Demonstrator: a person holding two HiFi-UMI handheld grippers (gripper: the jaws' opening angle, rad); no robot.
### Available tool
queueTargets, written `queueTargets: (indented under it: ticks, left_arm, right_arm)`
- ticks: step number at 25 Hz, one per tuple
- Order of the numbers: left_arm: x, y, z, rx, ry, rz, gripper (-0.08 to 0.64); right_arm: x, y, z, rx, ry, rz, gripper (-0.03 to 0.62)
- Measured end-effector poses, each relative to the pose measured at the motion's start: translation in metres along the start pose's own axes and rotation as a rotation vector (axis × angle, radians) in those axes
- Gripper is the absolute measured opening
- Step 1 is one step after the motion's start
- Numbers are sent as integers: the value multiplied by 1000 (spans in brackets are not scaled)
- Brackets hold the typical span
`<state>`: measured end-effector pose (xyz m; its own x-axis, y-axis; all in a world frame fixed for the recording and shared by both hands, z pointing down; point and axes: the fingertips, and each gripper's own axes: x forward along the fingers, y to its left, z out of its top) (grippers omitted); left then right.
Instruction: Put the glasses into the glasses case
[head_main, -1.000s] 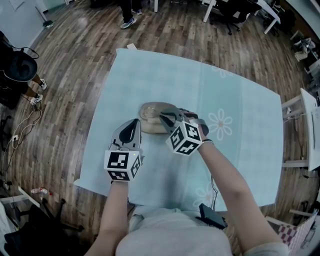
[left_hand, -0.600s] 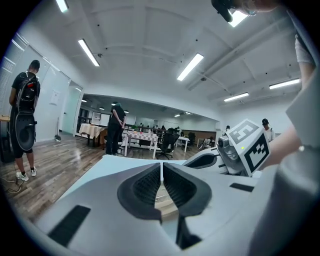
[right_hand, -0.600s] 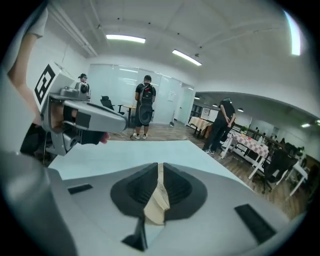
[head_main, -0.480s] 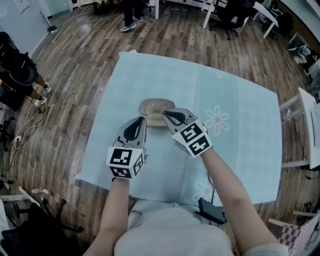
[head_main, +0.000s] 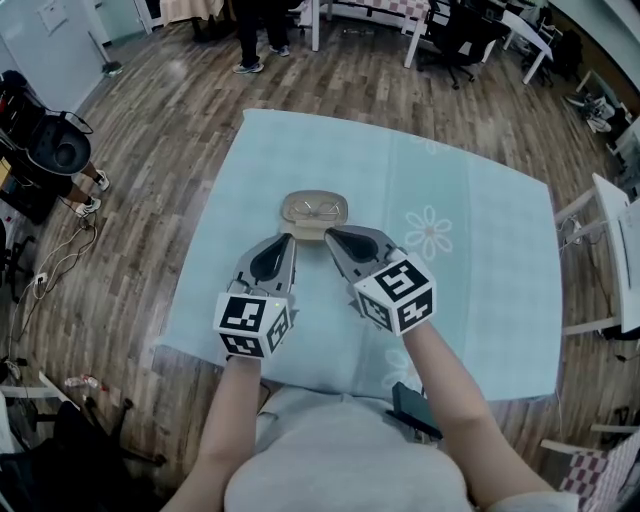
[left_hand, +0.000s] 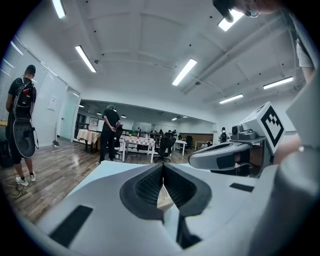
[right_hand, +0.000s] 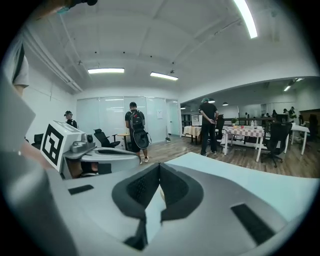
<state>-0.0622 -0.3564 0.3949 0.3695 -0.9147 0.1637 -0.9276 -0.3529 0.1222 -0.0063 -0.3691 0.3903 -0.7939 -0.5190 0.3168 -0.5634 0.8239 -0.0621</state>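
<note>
A tan oval glasses case (head_main: 315, 210) lies with its lid down on the light blue tablecloth (head_main: 480, 250); no glasses are visible. My left gripper (head_main: 288, 240) hangs just short of the case's near-left edge, jaws shut and empty. My right gripper (head_main: 328, 236) sits beside it at the case's near-right edge; its jaws have just been closing and now meet with nothing between them. In the left gripper view the shut left gripper (left_hand: 162, 172) frames a sliver of the case (left_hand: 164, 198), with the right gripper (left_hand: 225, 155) alongside. The right gripper view shows its own shut jaws and the left gripper (right_hand: 100, 157).
The table's near edge (head_main: 300, 365) is close to the person's body. A white desk (head_main: 615, 250) stands at the right. Cables (head_main: 40, 270) trail on the wood floor at the left. People (left_hand: 109, 132) and office chairs (head_main: 455, 25) are beyond the far end.
Both grippers have drawn back from the case toward the person and risen. The right gripper, which was over the case, has rolled and its jaws have closed.
</note>
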Motion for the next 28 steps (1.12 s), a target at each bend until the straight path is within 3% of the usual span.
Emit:
queueTargets:
  ticks: [5,8,15,28]
  left_arm:
    - [-12,-15,14,-18,-40,-37,9]
    - [-18,-27,19,21,-47,-60,9]
    - [-25,-49,27,42,-65,-103,9]
    - [-26,-58,34,96,-87,-98,9]
  right_arm:
    - [-25,14,13,24,-61,-40,8]
    - [-40,22,17,37,-92,-66,8]
    - [-59,37,22,-14,-120,-115,6]
    - [-63,42,23,-97,-145,-147,6]
